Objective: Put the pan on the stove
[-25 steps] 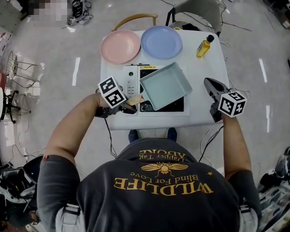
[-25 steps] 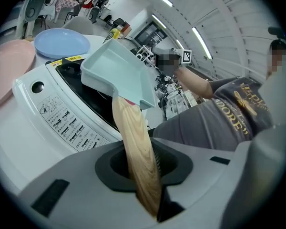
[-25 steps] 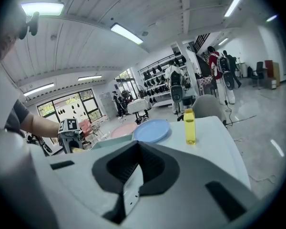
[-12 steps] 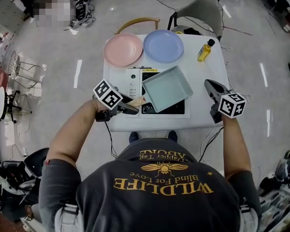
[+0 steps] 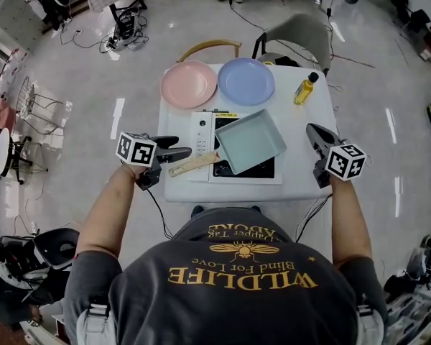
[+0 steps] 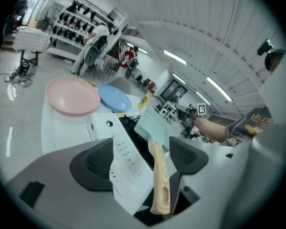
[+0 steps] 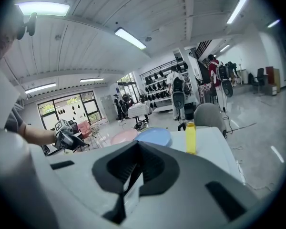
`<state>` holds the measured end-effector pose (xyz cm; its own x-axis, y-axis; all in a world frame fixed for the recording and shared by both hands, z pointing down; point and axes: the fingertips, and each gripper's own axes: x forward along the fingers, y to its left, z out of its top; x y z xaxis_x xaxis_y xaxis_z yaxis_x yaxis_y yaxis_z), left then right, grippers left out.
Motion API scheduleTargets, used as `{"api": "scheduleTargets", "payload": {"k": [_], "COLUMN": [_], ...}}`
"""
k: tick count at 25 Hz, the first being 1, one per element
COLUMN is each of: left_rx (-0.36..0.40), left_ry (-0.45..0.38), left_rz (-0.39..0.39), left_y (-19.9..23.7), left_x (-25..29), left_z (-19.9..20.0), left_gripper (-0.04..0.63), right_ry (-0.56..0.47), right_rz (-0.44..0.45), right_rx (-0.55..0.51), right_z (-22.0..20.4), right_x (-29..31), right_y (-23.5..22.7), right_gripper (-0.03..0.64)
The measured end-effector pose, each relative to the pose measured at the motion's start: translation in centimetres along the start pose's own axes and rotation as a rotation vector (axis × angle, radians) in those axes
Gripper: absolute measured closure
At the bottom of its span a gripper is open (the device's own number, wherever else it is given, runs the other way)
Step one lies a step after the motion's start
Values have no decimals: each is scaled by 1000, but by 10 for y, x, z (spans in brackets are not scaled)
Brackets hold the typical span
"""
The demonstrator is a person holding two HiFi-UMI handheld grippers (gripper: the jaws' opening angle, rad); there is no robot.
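Head view: pan (image 5: 250,141), square, pale teal, sitting askew on the black glass of the stove (image 5: 200,129) on a white table (image 5: 309,117); wooden handle (image 5: 192,164) running out over the control panel's near corner toward the table's front-left. At the table's left edge, left gripper (image 5: 179,148) with jaws spread, just beside the handle's end, not touching it. Over the table's right side, right gripper (image 5: 314,130), well apart from the pan. At the far edge, pink plate (image 5: 189,84) and blue plate (image 5: 246,81) side by side; yellow bottle (image 5: 305,88) upright near the far right corner. Left gripper view: jaws have just been opening, now wide apart; wooden handle showing in the gap, nearer the right pad, neither pad pressing on it; pan beyond on the stove, both plates behind. Right gripper view: jaws together at the tips, nothing between them; yellow bottle upright ahead, plates to its left, left gripper small at far left.
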<state>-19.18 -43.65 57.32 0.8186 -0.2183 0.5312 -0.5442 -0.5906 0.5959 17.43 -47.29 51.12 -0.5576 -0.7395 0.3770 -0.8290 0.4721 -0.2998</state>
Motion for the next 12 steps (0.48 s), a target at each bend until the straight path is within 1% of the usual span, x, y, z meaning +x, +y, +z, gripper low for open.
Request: {"api": "scheduleTargets", "payload": {"k": [3,7,10,12], "left_rx": [16,104,188,251], "left_ry": [-205,-440,-581,-646], "left_rz": [53,119,181,224], "left_y": [2,-10,-25,-37], "left_x": [-28,-63,-83,-92], "left_z": [31,69,93,106], "left_gripper": [241,315,387,433], "right_ry": [-20,-50,-74,-88], "right_rz": [1,5,11,11], "right_rx": [-13,-31,-52,-77], "right_z": [10,30,46,57], "right_x": [-1,-4,-5,-4], "right_y": [4,12,20,26], "right_gripper": [618,618,618,618]}}
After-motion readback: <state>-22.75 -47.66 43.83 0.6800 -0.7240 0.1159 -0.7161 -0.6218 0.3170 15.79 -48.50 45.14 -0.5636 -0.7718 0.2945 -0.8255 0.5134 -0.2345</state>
